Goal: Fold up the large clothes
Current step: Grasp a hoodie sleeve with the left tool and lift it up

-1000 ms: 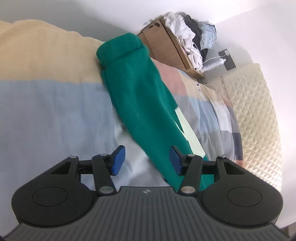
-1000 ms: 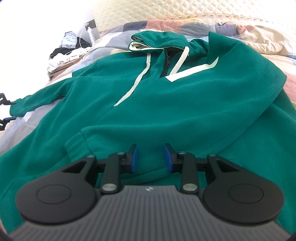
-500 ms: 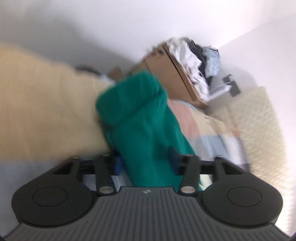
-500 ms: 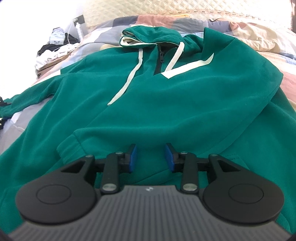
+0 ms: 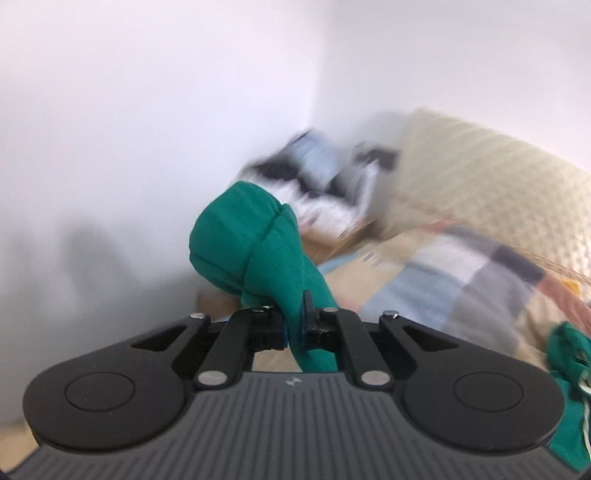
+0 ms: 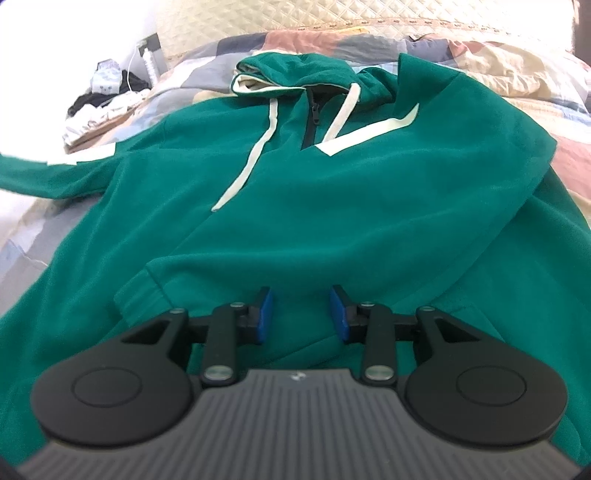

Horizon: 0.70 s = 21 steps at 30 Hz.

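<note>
Lying front-up on the patchwork bedspread (image 6: pixel 517 77), green hoodie (image 6: pixel 332 206) has its sleeve (image 5: pixel 258 243) lifted off the bed. Left gripper (image 5: pixel 293 326) just closed, clamping that sleeve. Right gripper (image 6: pixel 302 314) hovers over the hem, jaws apart, gripping nothing.

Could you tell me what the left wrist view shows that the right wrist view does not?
Only the left wrist view shows the left gripper shut on the green sleeve, with its cuff raised in front of the white wall.

Only the right wrist view shows the right gripper, jaws apart over the hoodie's body, with the hood, white drawstrings and zipper in sight.

Both show the patchwork bedspread, the quilted headboard and a heap of clothes beside the bed.
</note>
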Available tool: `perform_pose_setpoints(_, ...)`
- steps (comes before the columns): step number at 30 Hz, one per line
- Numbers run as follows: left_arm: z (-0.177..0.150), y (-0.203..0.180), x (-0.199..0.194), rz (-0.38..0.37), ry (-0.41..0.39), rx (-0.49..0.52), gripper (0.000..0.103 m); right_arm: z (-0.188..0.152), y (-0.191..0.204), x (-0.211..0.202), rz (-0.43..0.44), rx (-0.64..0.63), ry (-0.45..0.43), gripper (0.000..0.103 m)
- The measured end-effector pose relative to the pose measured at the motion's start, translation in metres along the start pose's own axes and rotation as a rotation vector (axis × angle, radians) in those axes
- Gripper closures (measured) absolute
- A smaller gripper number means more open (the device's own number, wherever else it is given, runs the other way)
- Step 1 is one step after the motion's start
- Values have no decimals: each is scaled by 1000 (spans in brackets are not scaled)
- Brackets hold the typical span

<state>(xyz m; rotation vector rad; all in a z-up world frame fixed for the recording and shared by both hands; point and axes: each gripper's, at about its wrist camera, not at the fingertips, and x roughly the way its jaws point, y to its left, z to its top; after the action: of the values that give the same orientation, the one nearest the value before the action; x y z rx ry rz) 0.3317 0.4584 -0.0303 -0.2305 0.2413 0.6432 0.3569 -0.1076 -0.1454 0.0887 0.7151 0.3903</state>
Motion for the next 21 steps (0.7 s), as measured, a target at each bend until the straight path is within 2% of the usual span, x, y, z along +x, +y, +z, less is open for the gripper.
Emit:
perform_pose_setpoints(4,37,-75,-55,-66,-105,234,96,4,-6,-23,3,12,-30,67)
perform_pose_setpoints(7,52,-129,-99,-133,-168,336,96,10,-6,-45,-82,-16,-37,66)
perform_pose_setpoints(11,55,-204,-158,-230,-239,443,96,12,-20,-76,-45,8,-89,67)
perform_pose_setpoints(17,22,-315,-252,-420,-274,555,96,11,-51,-107,6,104,-139,67)
perform_pose_setpoints(21,-26,-378,-299,-556,-213,580,96,14,-76,-120,25,195,-174,66)
